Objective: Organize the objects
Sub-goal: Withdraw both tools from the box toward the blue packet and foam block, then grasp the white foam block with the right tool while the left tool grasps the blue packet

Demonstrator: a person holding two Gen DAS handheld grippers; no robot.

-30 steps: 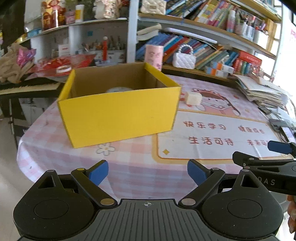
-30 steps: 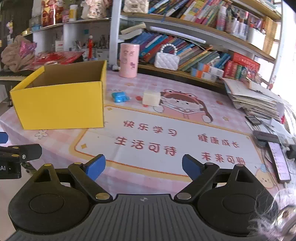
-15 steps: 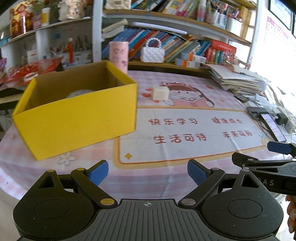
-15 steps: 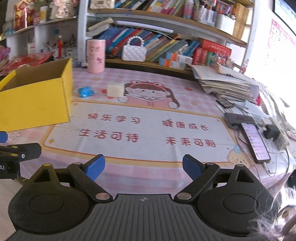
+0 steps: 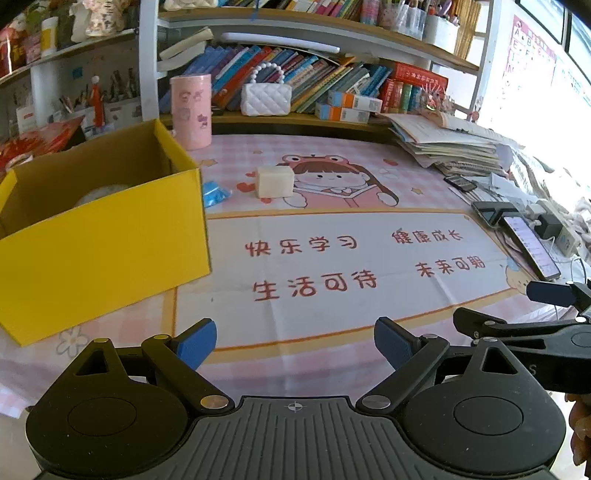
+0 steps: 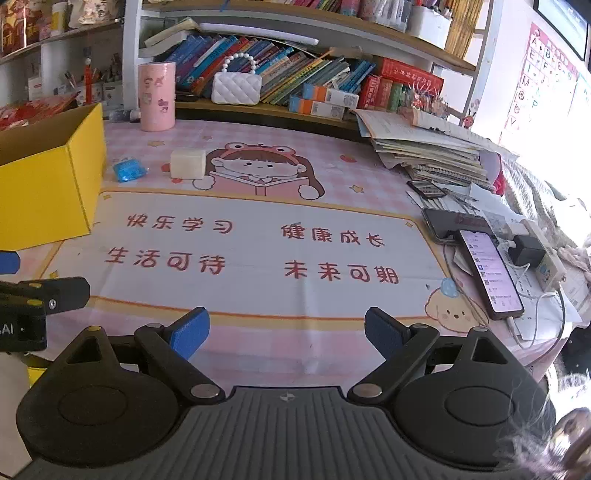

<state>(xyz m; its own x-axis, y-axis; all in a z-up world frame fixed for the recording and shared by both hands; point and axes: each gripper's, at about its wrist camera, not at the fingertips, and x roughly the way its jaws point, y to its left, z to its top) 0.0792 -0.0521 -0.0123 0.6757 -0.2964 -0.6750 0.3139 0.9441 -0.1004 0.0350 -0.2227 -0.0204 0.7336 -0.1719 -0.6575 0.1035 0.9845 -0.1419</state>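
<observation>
left gripper [image 5: 294, 343]: jaws wide apart, nothing in them
right gripper [image 6: 287, 334]: wide apart too, empty
white block [image 6: 188, 163]: on mat, beside blue thing [image 6: 126, 170]
yellow box [image 5: 99, 236]: left, near both

bookshelf [image 6: 332, 33] | paper stack [image 6: 424, 151] | lit phone [image 6: 489, 273] | pink tablecloth [image 6: 354, 155]

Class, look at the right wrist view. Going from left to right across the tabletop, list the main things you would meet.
yellow cardboard box → blue wrapped packet → cream block → lit phone → black charger plug
</observation>
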